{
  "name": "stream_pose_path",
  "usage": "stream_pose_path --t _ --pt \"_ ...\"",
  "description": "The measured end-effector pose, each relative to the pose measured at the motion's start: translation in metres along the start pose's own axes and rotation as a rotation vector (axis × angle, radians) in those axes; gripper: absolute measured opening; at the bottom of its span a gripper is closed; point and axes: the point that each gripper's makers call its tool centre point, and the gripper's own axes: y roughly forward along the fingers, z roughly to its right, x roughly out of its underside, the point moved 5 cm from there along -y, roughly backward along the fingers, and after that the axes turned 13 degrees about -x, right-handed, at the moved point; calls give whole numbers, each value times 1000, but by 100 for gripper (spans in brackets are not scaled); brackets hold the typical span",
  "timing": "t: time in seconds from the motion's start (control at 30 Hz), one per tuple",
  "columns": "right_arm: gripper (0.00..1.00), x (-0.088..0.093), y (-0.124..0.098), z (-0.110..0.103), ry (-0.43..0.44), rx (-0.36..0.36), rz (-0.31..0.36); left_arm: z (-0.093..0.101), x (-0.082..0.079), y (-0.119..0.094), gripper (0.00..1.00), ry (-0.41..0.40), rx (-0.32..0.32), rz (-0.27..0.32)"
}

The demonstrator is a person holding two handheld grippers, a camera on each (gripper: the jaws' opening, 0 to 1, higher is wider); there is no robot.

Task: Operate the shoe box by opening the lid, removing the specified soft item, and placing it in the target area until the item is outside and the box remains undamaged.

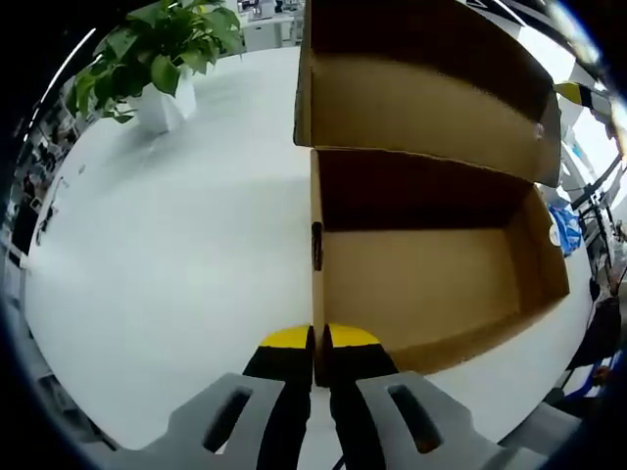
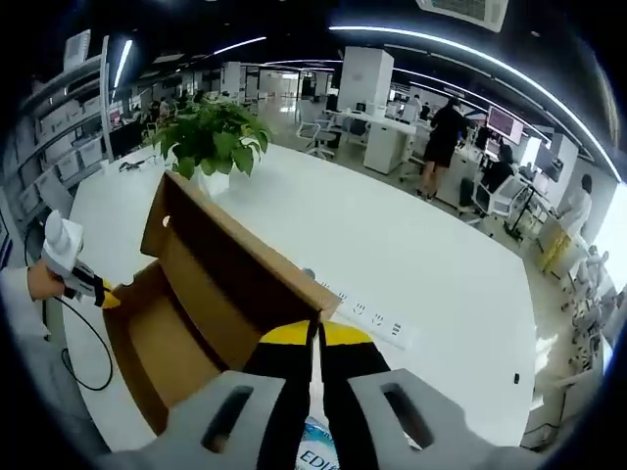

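Your left tongs are clamping the near side wall of the shoe box, jaws pinched on the cardboard edge. Lid is standing open and upright behind the tray on the desk; the part of the tray showing here is looking bare. Your right tongs are closing on something thin and pale; below them there's a white-and-blue printed item, can't tell if that's the soft item. Cardboard is light and creasing easily, so I'd be gripping walls gently, near corners. Soft item will likely sag; I'd take it mid-body.
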Motion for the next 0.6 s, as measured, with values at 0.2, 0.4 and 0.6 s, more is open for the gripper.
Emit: stream_pose_path --t 0.2,0.4,0.6 --pt "0 4 -17 -10 -45 2 29 0 1 -1 1 -8 5 7" --pt "0 16 -35 -30 -74 2 64 0 1 -1 1 -18 18 12" --pt "0 22 -41 -43 -123 13 67 0 1 0 2 -18 21 23"
